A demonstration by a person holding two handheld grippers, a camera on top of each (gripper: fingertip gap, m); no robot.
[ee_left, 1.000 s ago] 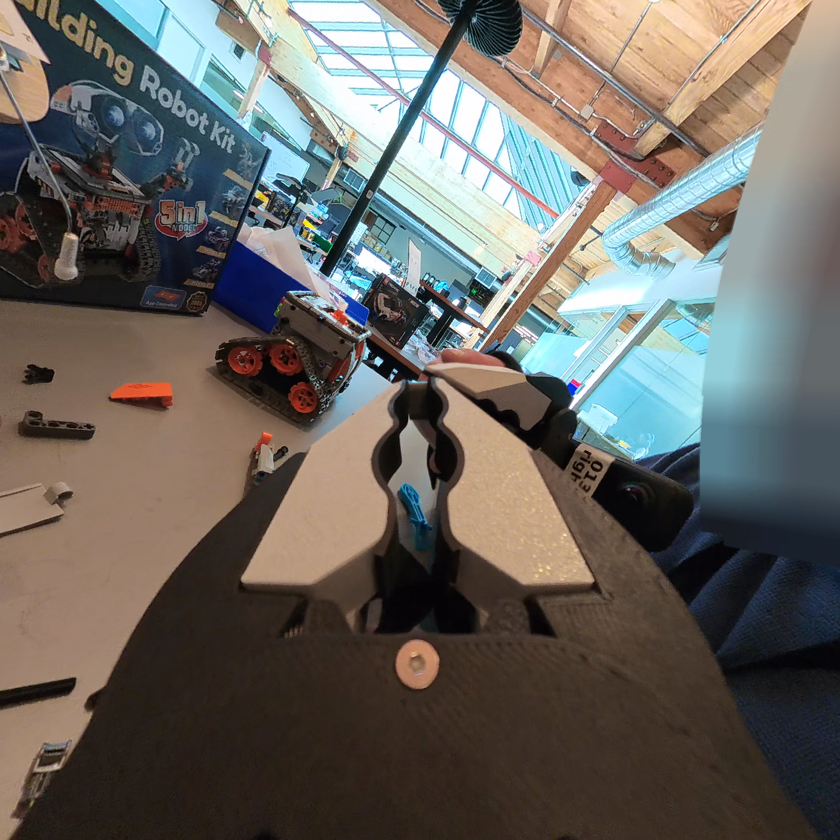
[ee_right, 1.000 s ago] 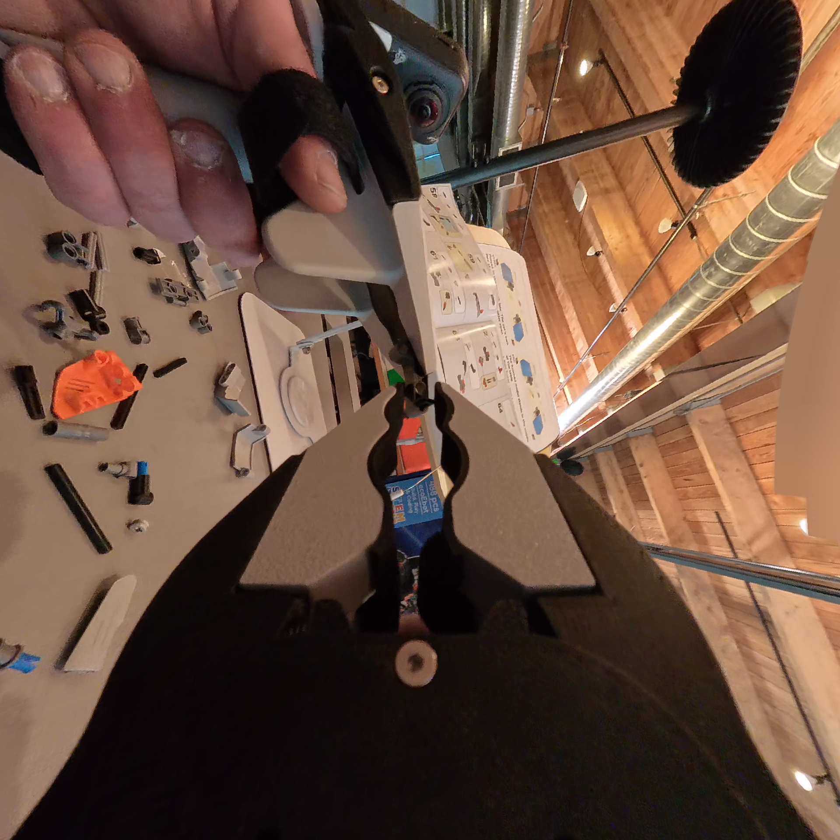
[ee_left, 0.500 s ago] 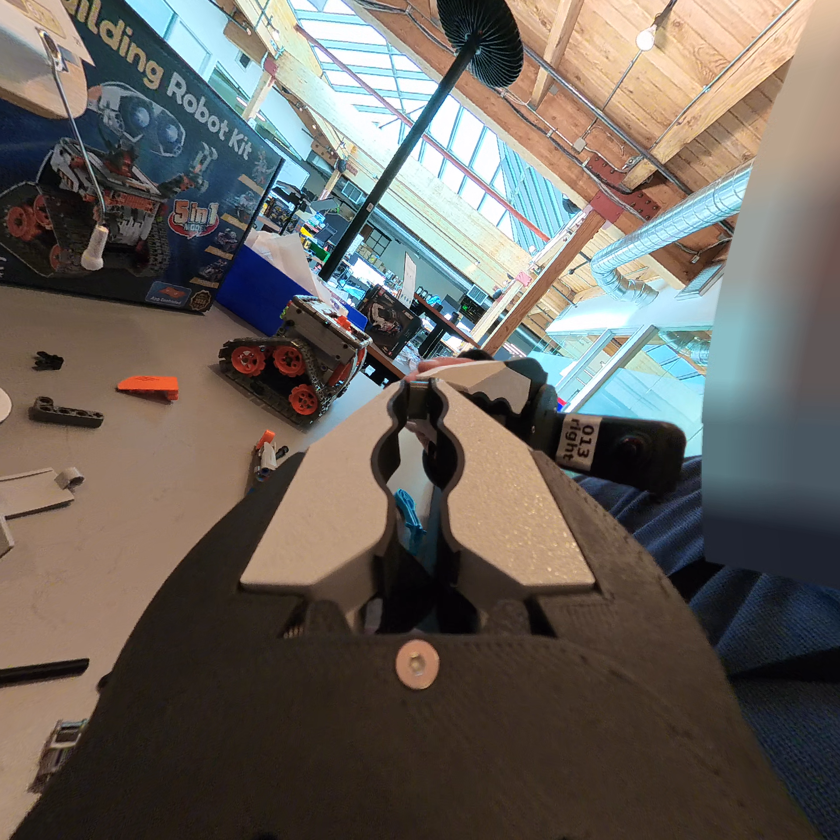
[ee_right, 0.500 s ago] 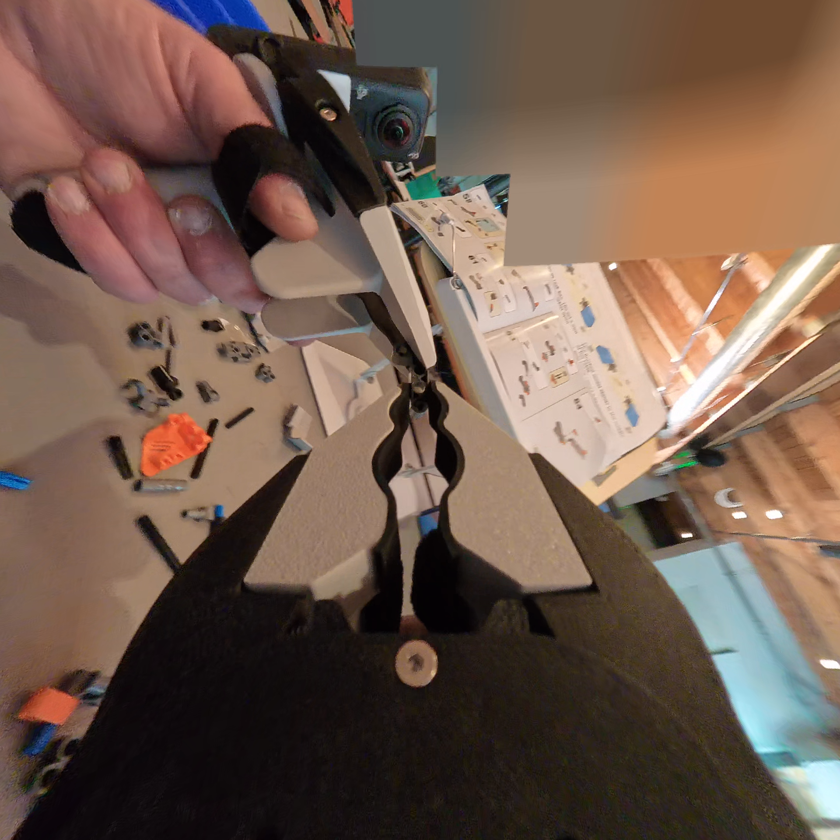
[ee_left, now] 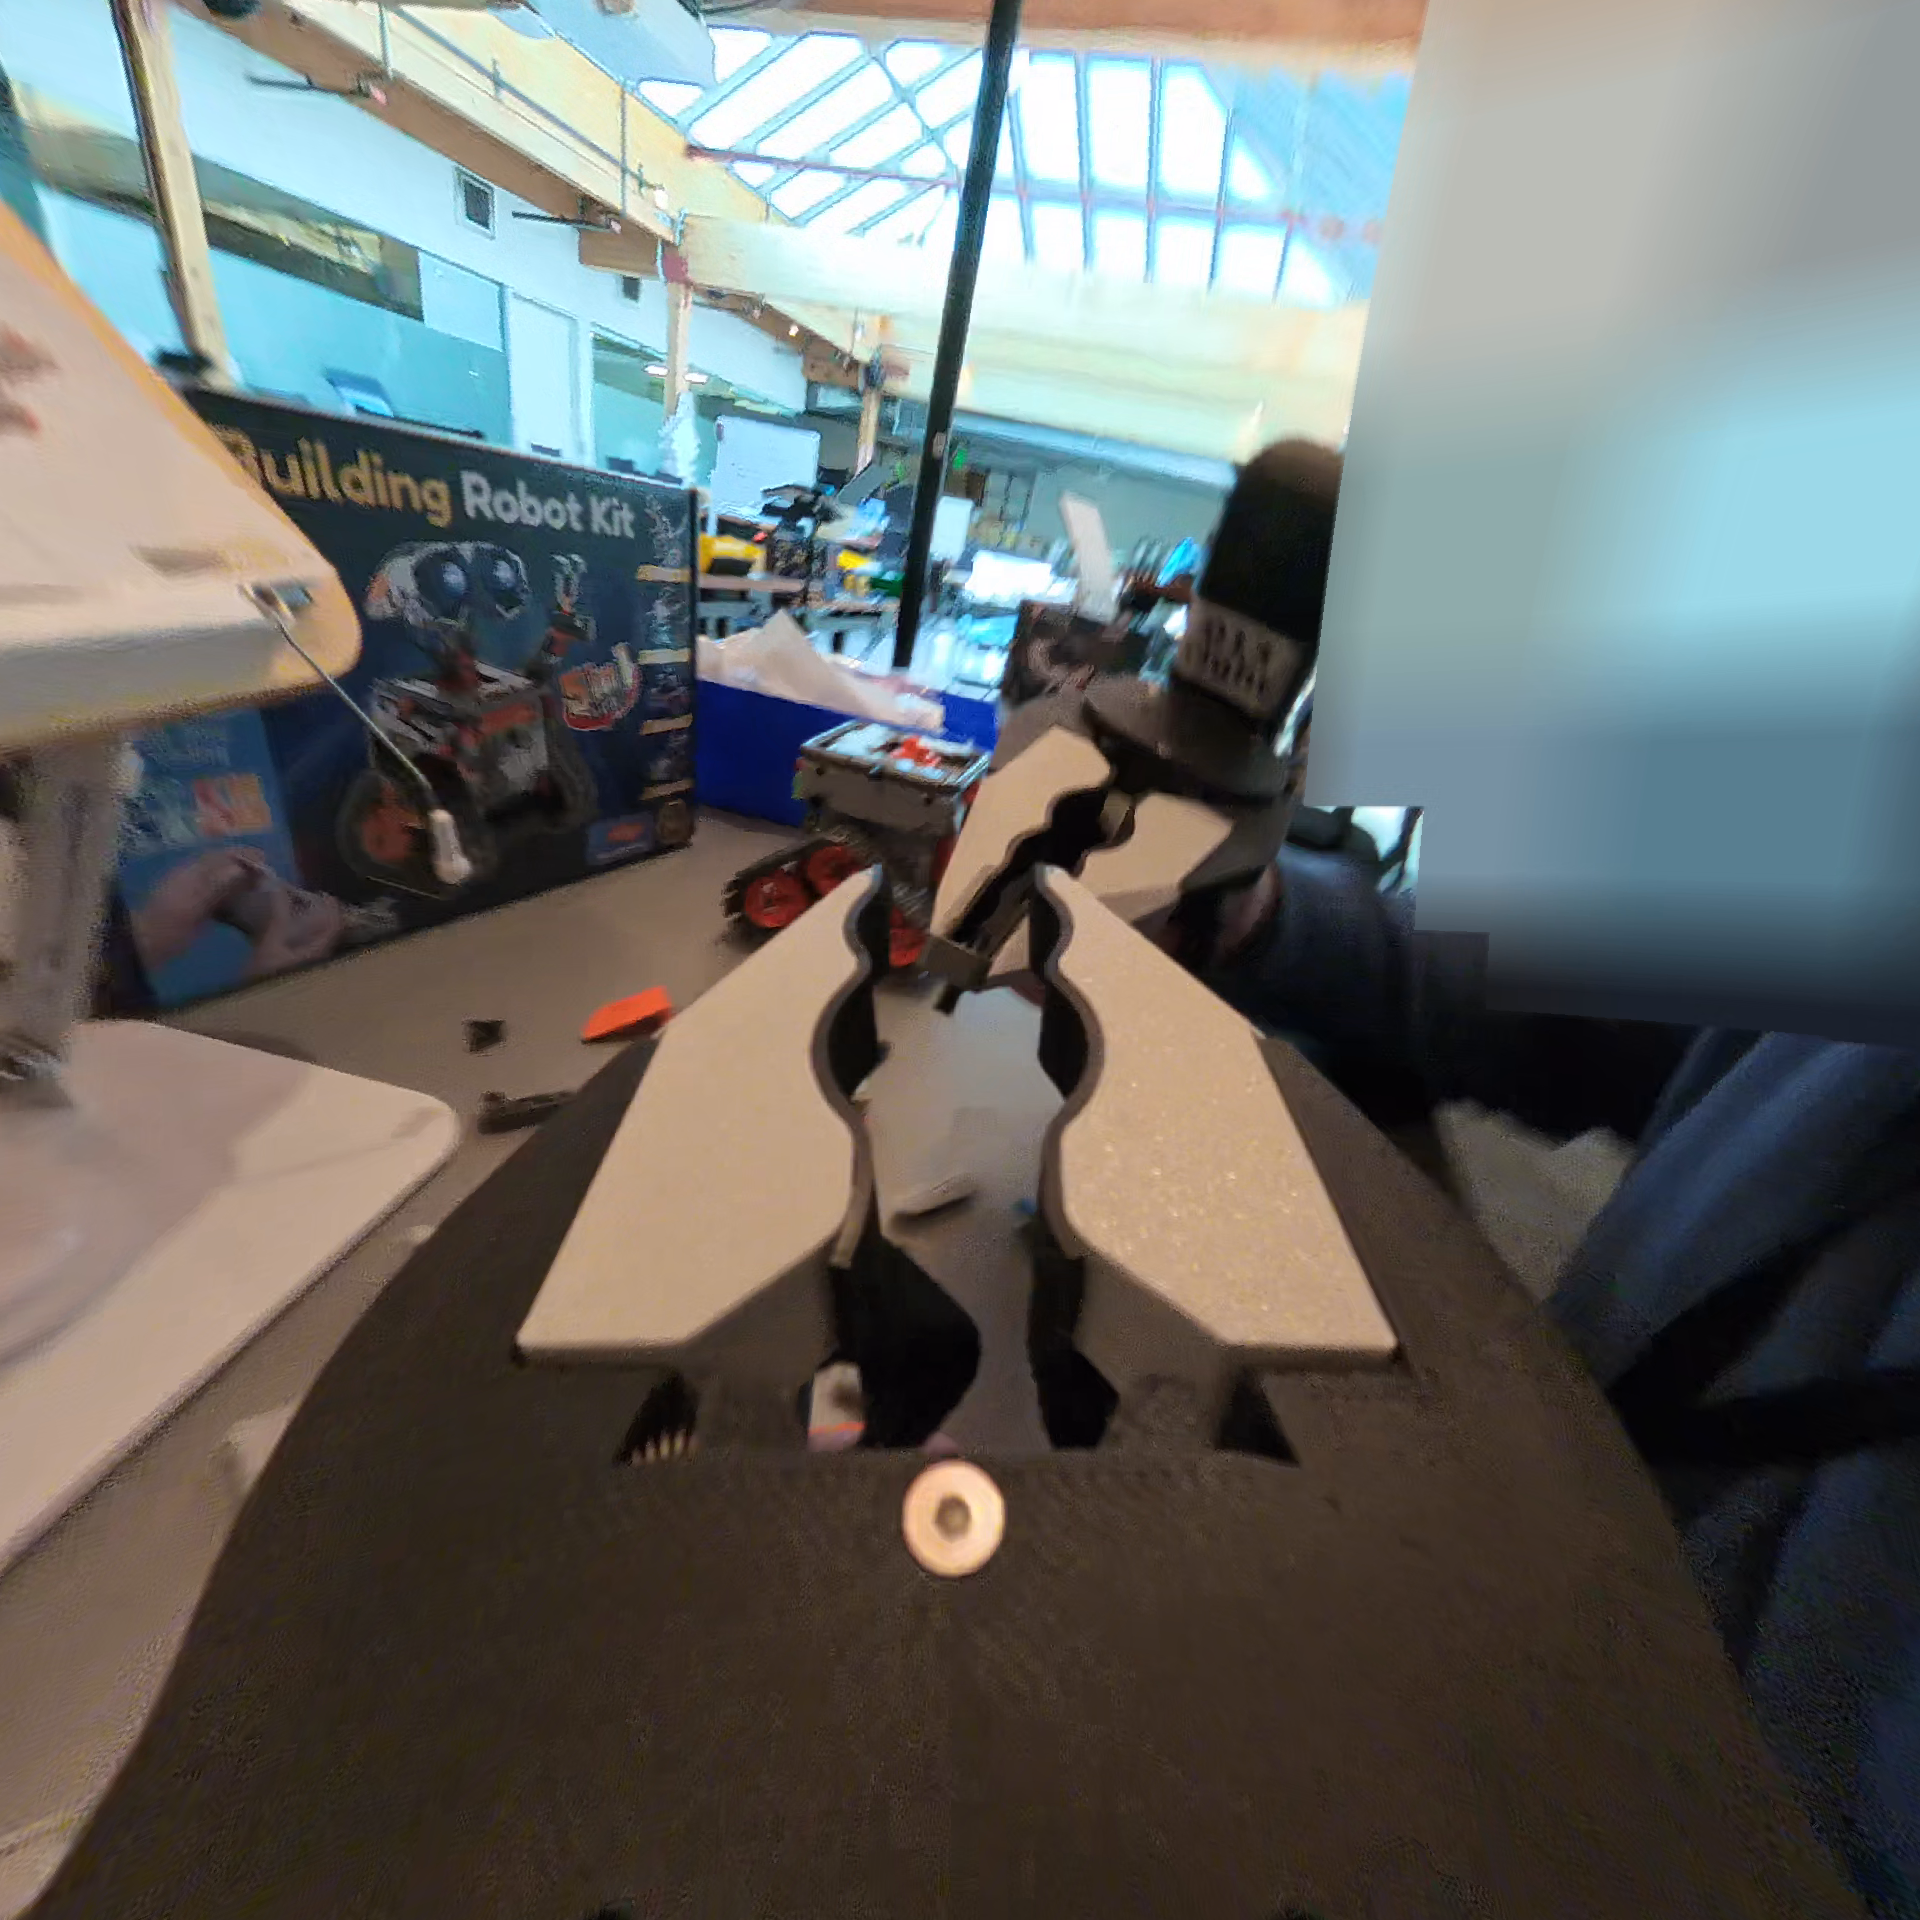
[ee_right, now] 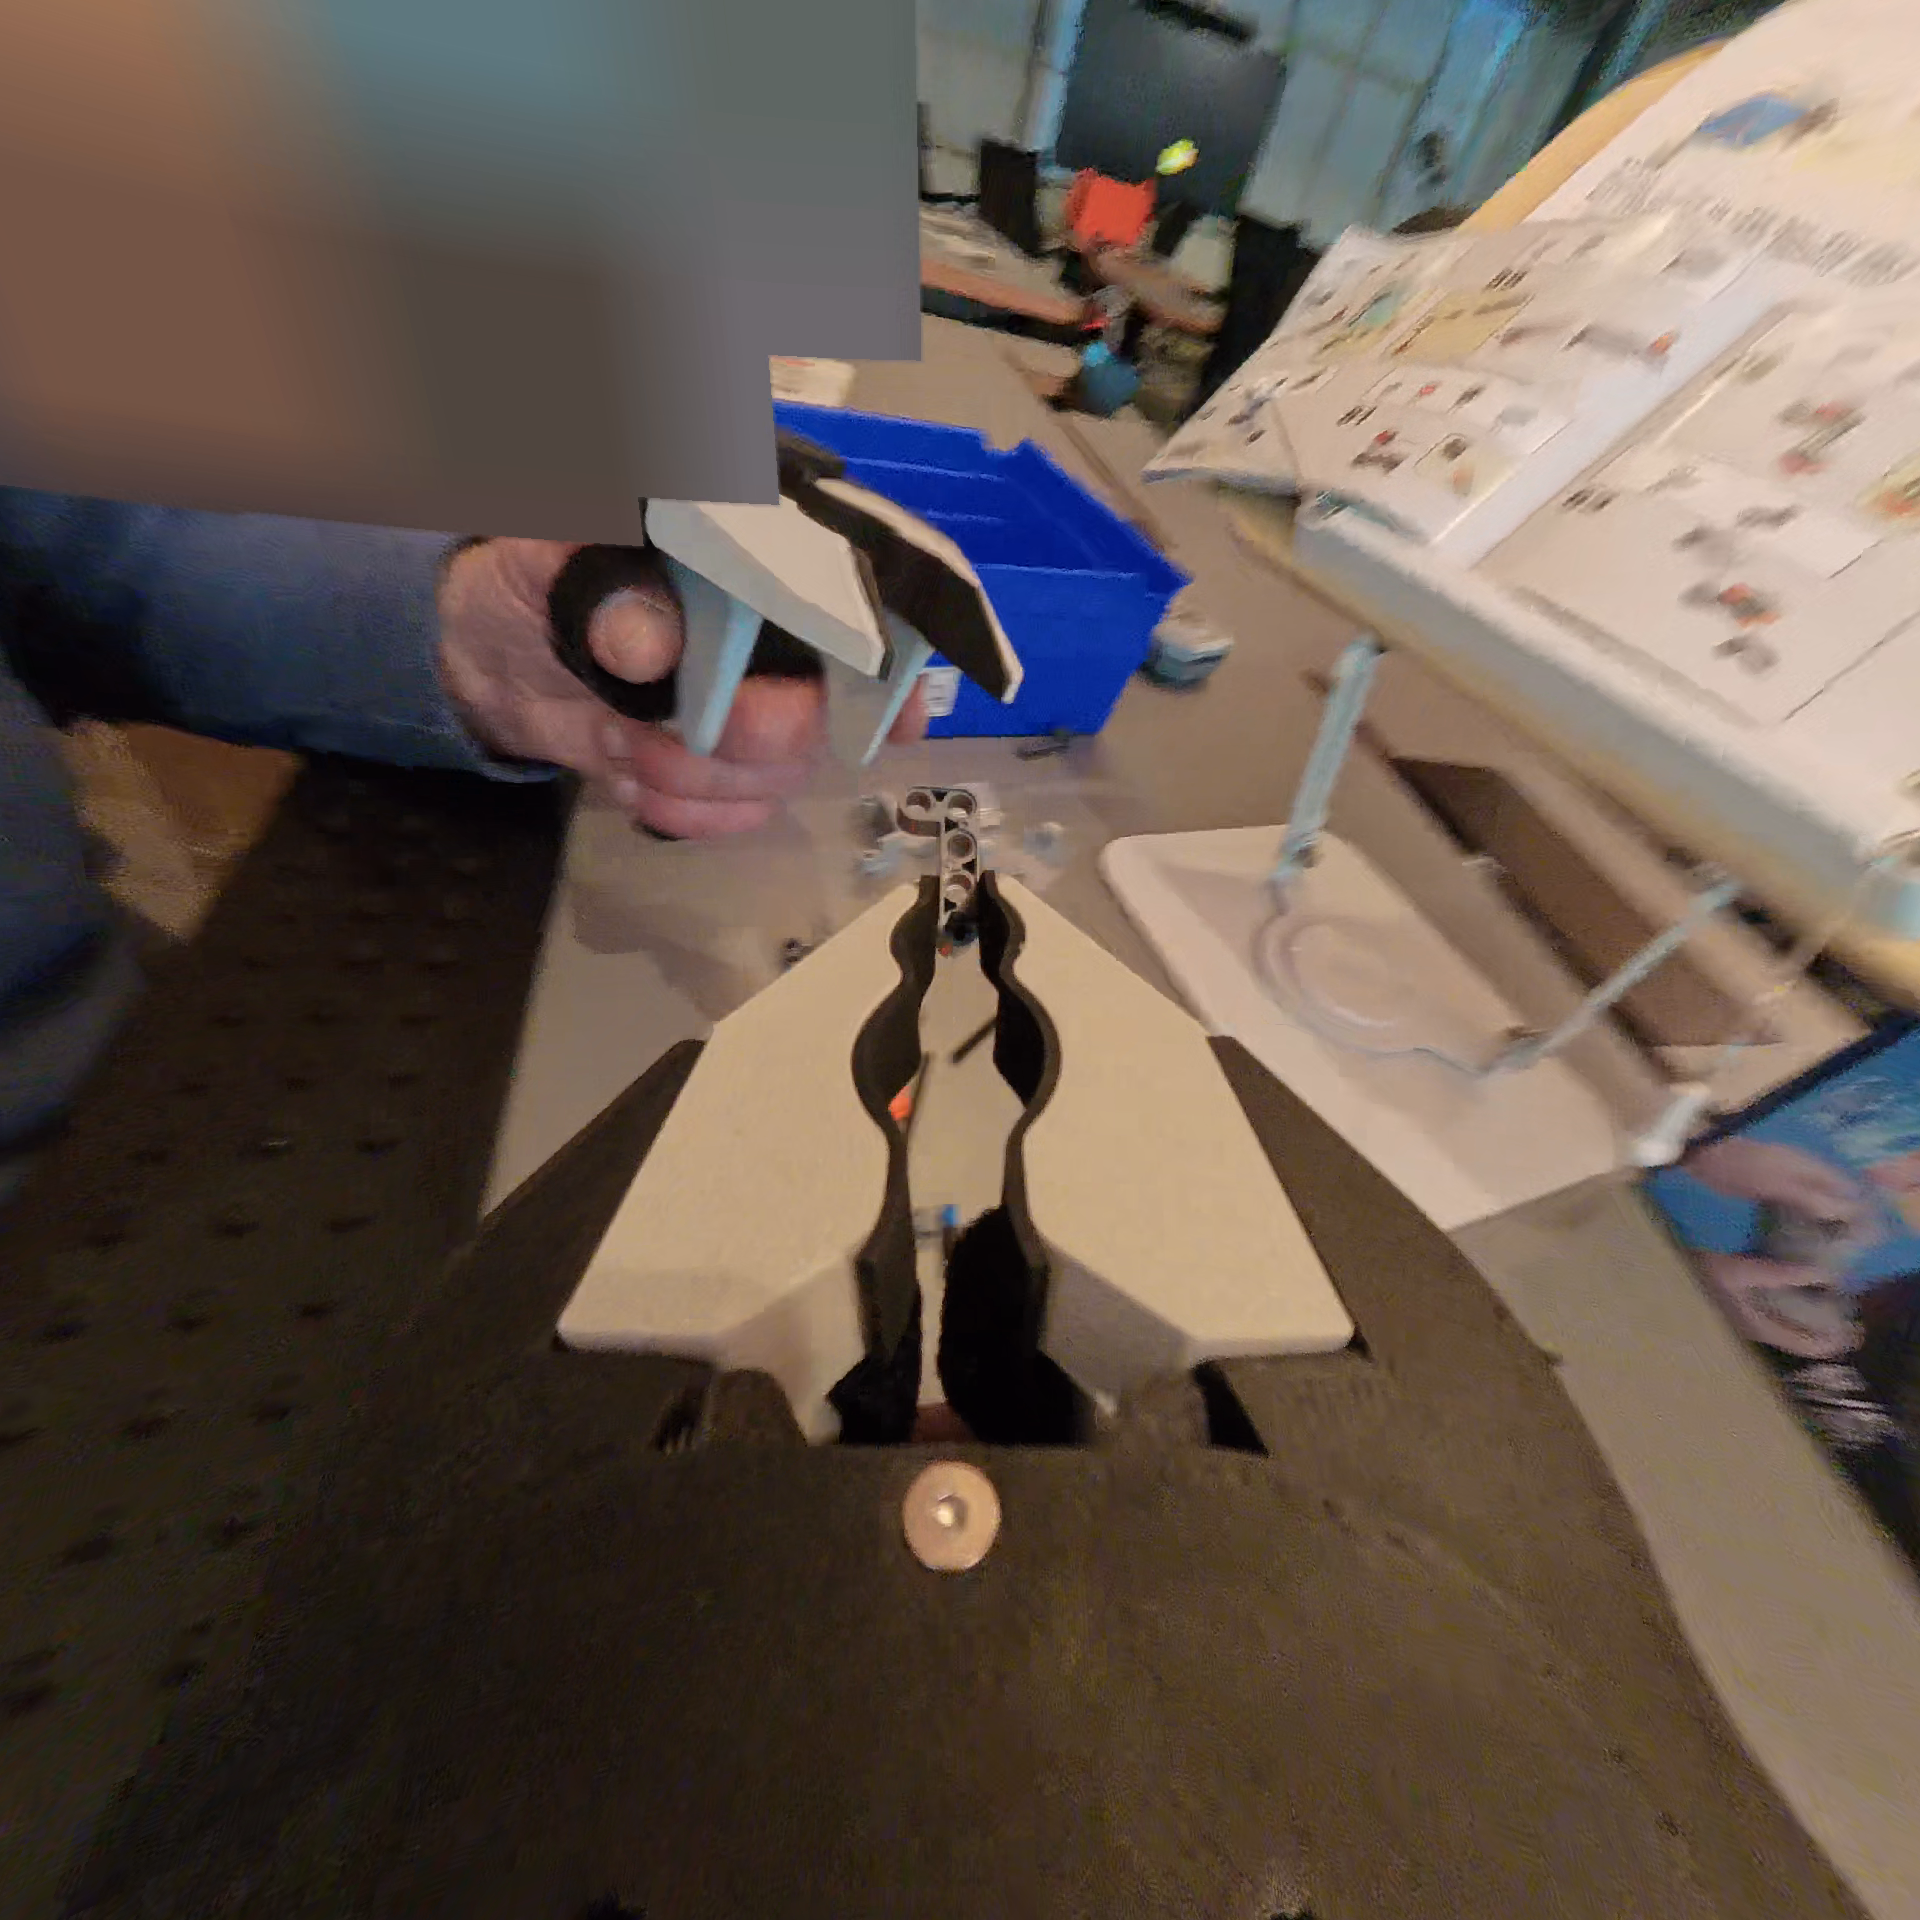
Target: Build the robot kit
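My right gripper point(ee_right: 954, 896) is shut on a grey L-shaped beam with holes point(ee_right: 951, 836), which sticks out past its tips above the grey table. In the left wrist view the right gripper point(ee_left: 987, 935) shows just beyond my left fingertips, with the grey beam point(ee_left: 954, 961) in its jaws. My left gripper point(ee_left: 956, 881) is open and empty, its tips on either side of the right gripper's tip. In the right wrist view the left gripper point(ee_right: 795, 743) is held in a hand, up and to the left of the beam.
A tracked robot model point(ee_left: 883, 810) stands behind the grippers. A dark kit box point(ee_left: 468, 675) and a blue bin point(ee_right: 1018, 582) are farther back. A white stand base point(ee_right: 1299, 966) carries an instruction booklet point(ee_right: 1558, 364). An orange piece point(ee_left: 623, 1013) and small black pieces point(ee_left: 520, 1107) lie on the table. The grippers are tip to tip, or close to it.
My left gripper has opened and let go of the small part both grippers pinched. Both grippers have swung down from pointing at the ceiling towards the table and drawn slightly apart.
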